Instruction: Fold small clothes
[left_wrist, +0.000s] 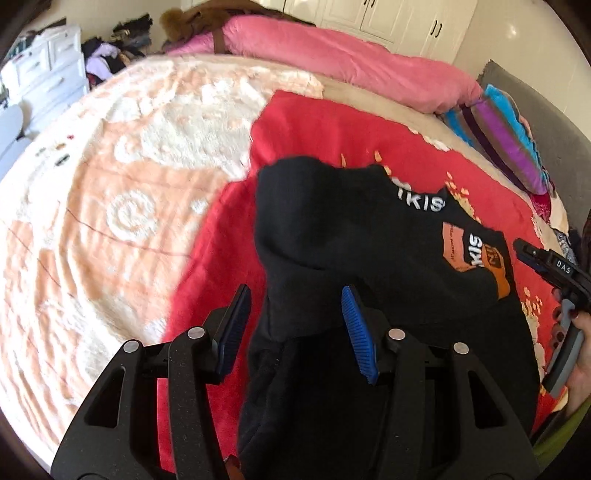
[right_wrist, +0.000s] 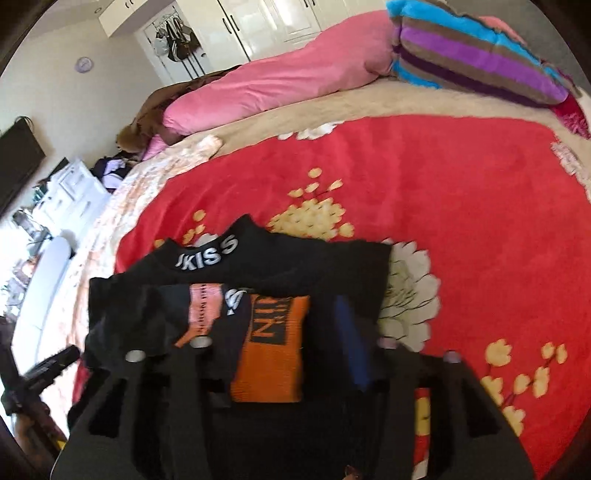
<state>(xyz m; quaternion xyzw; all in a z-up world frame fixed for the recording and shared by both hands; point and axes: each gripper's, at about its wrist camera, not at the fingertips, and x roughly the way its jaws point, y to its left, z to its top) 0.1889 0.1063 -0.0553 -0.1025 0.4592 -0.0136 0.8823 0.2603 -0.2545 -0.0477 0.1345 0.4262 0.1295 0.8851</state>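
Note:
A small black top (left_wrist: 354, 240) with white "KISS" lettering and an orange patch lies partly folded on the red flowered blanket (left_wrist: 306, 125). My left gripper (left_wrist: 295, 314) is open just above its near left part, its blue pads (left_wrist: 356, 325) apart, holding nothing. The right gripper (left_wrist: 546, 264) shows at the right edge beside the top. In the right wrist view the top (right_wrist: 258, 266) lies under my right gripper (right_wrist: 288, 343), which is open over the orange patch (right_wrist: 271, 358). One blue pad (right_wrist: 351, 339) shows; the other is hidden in dark fabric.
A peach and white blanket (left_wrist: 110, 206) covers the bed's left side. A pink duvet (left_wrist: 332, 55) and a striped pillow (right_wrist: 476, 55) lie at the far edge. White drawers (left_wrist: 48, 74) and wardrobe doors (right_wrist: 258, 22) stand beyond the bed.

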